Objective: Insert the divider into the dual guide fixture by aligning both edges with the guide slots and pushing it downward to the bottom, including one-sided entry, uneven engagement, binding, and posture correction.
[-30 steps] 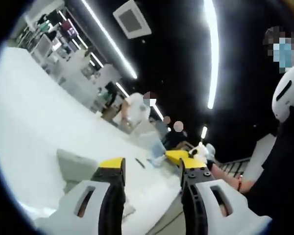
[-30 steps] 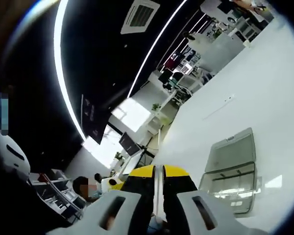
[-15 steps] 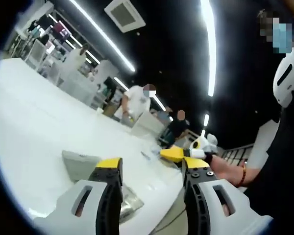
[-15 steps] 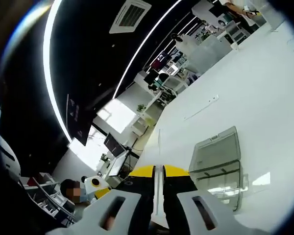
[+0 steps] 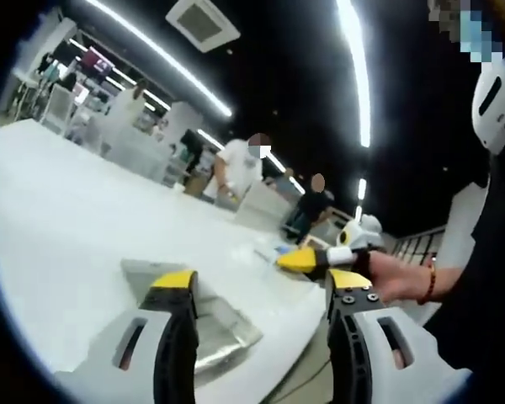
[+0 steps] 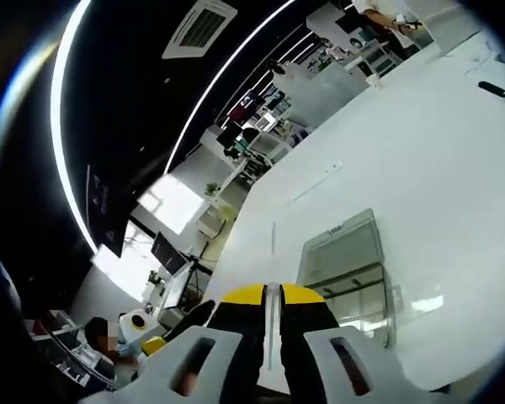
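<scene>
A white table (image 6: 454, 168) spreads wide under a dark ceiling with long light strips (image 5: 354, 67) and an air vent (image 6: 200, 25). Two people (image 5: 236, 168) stand at its far end, near shelving (image 5: 63, 93).

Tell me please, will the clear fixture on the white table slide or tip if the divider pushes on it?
The clear guide fixture looks thin-walled and hollow, so probably light. It stands unclamped on the smooth white table, so it may slide. Its low, wide shape suggests tipping is less likely.

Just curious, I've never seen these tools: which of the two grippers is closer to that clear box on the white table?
Left, probably. The left gripper, jaws open, hovers right over the clear fixture; the right gripper, clamping a thin divider, sits beside it.
</scene>
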### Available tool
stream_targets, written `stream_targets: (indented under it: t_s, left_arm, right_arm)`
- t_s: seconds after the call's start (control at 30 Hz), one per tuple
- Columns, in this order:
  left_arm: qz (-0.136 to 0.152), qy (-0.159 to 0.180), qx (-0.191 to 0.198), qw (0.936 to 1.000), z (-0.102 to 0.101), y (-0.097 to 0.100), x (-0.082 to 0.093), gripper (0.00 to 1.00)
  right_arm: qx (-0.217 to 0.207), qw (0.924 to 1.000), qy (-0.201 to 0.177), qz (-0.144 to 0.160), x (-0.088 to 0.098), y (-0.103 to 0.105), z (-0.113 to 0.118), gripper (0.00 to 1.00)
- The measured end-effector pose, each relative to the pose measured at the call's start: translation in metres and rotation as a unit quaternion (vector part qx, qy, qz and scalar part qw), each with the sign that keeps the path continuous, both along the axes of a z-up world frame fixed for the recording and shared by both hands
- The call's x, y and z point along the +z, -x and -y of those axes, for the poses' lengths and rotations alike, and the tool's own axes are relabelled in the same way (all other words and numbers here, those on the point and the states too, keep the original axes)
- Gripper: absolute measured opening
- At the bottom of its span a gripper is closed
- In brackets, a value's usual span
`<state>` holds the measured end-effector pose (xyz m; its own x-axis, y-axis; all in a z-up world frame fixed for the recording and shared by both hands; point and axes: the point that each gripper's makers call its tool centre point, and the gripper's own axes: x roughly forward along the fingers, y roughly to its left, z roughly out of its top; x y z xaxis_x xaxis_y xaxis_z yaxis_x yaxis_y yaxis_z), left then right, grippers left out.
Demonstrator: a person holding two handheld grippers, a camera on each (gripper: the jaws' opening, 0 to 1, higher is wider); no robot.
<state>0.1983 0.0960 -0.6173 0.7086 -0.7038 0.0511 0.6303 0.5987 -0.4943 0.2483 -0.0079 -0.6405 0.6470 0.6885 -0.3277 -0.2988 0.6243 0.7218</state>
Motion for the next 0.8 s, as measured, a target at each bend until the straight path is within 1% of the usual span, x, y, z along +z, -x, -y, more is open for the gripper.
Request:
stream_targets:
  t_s: [0.13,0.2,0.27,0.33,0.43,0.5,0.57,0.6,0.7,0.8]
  left_arm:
    - [0.002,-0.018,0.002,0.9998,-0.002,0.001,-0.005,0.64]
    - [0.004,-0.043,0.000,0.9991,-0.003,0.002,-0.011,0.65]
    - [0.005,-0.069,0.002,0.9976,-0.004,0.002,-0.015,0.67]
    - [0.006,-0.087,0.003,0.9962,-0.005,0.003,-0.018,0.69]
    - [0.009,-0.082,0.003,0.9966,-0.006,0.005,-0.017,0.69]
    - [0.007,-0.077,0.003,0.9970,-0.006,0.006,-0.017,0.70]
    - [0.004,-0.084,0.003,0.9964,-0.007,0.007,-0.020,0.72]
    - [0.007,-0.092,0.005,0.9957,-0.009,0.007,-0.022,0.73]
    - [0.004,-0.096,0.008,0.9953,-0.011,0.007,-0.024,0.75]
    - [0.008,-0.101,0.011,0.9948,-0.014,0.006,-0.023,0.78]
  right_arm:
    - [-0.015,0.9999,0.005,-0.003,-0.004,-0.002,0.001,0.00]
    - [-0.021,0.9997,0.013,-0.007,-0.008,-0.003,0.003,0.00]
    - [-0.027,0.9995,0.012,-0.011,-0.010,-0.003,0.003,0.00]
    - [-0.033,0.9993,0.016,-0.012,-0.012,-0.004,0.005,0.00]
    - [-0.035,0.9990,0.026,-0.011,-0.014,-0.005,0.003,0.00]
    - [-0.039,0.9984,0.039,-0.015,-0.020,-0.006,0.004,0.00]
    - [-0.044,0.9982,0.038,-0.018,-0.021,-0.007,0.002,0.00]
    - [-0.046,0.9979,0.040,-0.021,-0.023,-0.007,0.002,0.00]
    - [-0.052,0.9970,0.051,-0.026,-0.030,-0.007,0.004,0.00]
    - [-0.057,0.9960,0.062,-0.029,-0.037,-0.007,0.007,0.00]
